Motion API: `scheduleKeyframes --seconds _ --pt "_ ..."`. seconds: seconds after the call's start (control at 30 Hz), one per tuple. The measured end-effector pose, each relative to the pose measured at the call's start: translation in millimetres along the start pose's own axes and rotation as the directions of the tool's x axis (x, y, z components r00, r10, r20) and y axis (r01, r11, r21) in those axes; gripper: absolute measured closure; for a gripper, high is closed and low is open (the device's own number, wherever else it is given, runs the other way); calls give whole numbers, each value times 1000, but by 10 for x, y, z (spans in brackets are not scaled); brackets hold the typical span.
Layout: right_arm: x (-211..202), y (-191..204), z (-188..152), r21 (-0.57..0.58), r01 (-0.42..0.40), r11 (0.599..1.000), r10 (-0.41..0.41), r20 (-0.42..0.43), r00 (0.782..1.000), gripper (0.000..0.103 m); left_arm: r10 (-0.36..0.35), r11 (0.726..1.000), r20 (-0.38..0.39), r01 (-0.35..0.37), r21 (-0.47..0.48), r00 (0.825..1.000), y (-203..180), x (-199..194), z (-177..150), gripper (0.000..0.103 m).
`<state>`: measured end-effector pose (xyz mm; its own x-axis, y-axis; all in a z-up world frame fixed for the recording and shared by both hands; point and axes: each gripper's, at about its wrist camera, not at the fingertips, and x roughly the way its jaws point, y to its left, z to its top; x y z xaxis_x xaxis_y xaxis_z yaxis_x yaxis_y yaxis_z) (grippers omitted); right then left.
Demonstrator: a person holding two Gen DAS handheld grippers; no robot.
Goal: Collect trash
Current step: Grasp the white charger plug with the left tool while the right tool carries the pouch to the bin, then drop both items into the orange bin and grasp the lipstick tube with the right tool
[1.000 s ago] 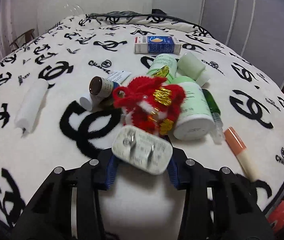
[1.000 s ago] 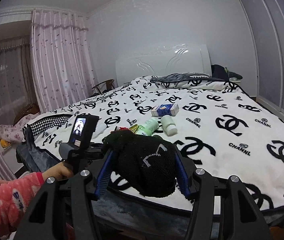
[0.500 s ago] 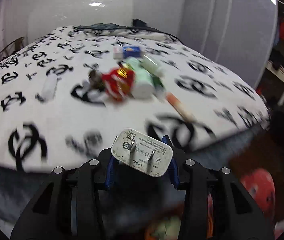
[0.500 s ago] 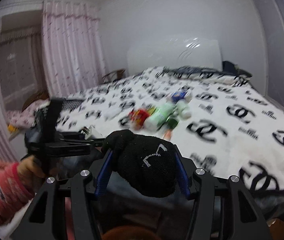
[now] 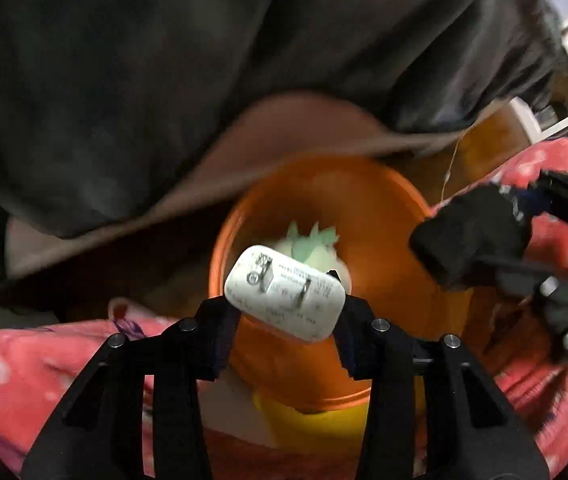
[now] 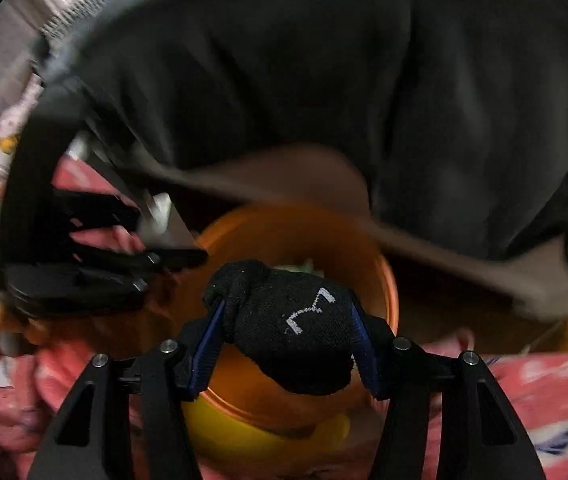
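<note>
My left gripper (image 5: 284, 316) is shut on a white plug-in charger (image 5: 284, 292) with two metal prongs, held just above the mouth of an orange bin (image 5: 380, 240). A white and green scrap (image 5: 312, 240) lies inside the bin. My right gripper (image 6: 286, 336) is shut on a rolled black sock (image 6: 288, 328), held over the same orange bin (image 6: 384, 280). In the left wrist view the sock (image 5: 468, 236) and right gripper show at the right. In the right wrist view the left gripper (image 6: 171, 258) reaches in from the left.
The dark grey bed side (image 5: 203, 60) hangs above and behind the bin. A brown strip (image 5: 284, 132) runs below it. The person's red patterned clothing (image 5: 23, 360) surrounds the bin. A yellow part (image 6: 243, 436) sits under the bin's near rim.
Both grippers have swung off the bed and down over the orange bin, still holding the charger and the sock. The bed top with the scattered items has left view.
</note>
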<state>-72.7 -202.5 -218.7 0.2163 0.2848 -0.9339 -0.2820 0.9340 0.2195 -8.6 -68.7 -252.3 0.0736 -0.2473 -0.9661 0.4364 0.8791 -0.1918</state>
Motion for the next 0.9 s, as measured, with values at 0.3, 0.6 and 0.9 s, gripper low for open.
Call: scheduleKeyframes --seconds 0.3,0.6,0.9 --pt "35 -237 8 135 -31 990 27 29 999 16 -1 997 12 2 -75 1000 115 95 171 40" --pt "-199 -409 -61 186 -58 981 32 137 990 16 5 994 95 5 -114 996 177 -129 -81 40" --pt "-1308 -76 383 27 -45 999 28 448 894 16 71 994 366 -34 -108 928 114 -867 -223 33"
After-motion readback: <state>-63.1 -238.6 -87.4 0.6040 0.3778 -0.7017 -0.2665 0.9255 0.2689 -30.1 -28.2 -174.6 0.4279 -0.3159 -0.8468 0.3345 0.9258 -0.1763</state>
